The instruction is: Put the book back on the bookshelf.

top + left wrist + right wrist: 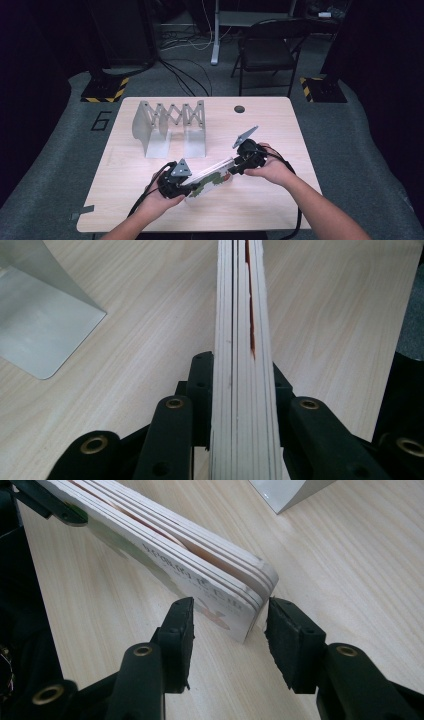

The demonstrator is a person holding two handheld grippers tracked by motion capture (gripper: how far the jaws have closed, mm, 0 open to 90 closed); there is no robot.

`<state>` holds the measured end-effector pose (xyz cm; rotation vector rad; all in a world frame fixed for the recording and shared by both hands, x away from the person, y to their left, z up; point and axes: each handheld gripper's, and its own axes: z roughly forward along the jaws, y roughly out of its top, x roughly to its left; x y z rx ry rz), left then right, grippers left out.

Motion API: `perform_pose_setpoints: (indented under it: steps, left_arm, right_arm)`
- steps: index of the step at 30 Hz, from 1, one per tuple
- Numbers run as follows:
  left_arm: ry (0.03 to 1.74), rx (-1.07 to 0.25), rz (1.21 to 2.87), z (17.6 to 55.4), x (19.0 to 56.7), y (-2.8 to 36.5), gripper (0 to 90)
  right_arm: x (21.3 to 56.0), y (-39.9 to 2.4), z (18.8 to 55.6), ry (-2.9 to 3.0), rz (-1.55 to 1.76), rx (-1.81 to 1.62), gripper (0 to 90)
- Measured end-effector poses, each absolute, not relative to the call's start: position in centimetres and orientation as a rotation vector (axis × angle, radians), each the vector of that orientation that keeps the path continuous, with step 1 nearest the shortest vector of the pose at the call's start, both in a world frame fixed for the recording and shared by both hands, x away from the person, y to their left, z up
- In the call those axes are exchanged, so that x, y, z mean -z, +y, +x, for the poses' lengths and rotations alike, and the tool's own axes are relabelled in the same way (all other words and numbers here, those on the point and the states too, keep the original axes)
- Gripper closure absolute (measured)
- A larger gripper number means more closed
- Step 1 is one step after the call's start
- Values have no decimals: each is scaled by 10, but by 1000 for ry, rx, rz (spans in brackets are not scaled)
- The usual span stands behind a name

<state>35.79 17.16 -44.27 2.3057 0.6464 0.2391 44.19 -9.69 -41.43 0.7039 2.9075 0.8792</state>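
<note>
Board book [210, 178] on the tabletop [260, 210], in front of the metal rack [170, 127] and well apart from it, lying between the two hands. The left gripper [189, 189] is clamped on the book's near end: in the left gripper view both jaws press flat against the covers, with the stacked page edges [243, 340] running away between them. The right gripper [227, 622] straddles the far end of the book, jaws at a middling gap; in the right gripper view neither pad [285, 640] clearly presses on the corner [250, 605], so this end appears not yet gripped. Judged step: a two-handed grasp of the book, one side secured, the other being set. The next move calls for the right jaws to close squarely across the book's thickness, near the corner and not skewed, so that the pages do not fan or slip. Only then can both hands raise the book edge-up and carry it toward a slot of the rack, keeping it parallel to the dividers [192, 125]
</note>
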Motion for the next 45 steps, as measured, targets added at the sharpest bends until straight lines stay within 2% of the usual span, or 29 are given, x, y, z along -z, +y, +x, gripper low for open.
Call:
perform_pose_setpoints:
  steps: [8, 25, 32, 45]
  left_arm:
    - [671, -245, 2304, 358, 443, 170, 711]
    - [652, -234, 2332, 357, 441, 167, 750]
    - [686, -227, 2335, 358, 439, 163, 712]
    - [718, -222, 2336, 362, 436, 156, 699]
  right_arm:
    - [414, -96, 442, 2904, 713, -874, 539]
    - [415, -97, 442, 2907, 702, -887, 538]
    - [416, -95, 441, 2896, 720, -892, 537]
    - [416, -95, 441, 2893, 711, -894, 538]
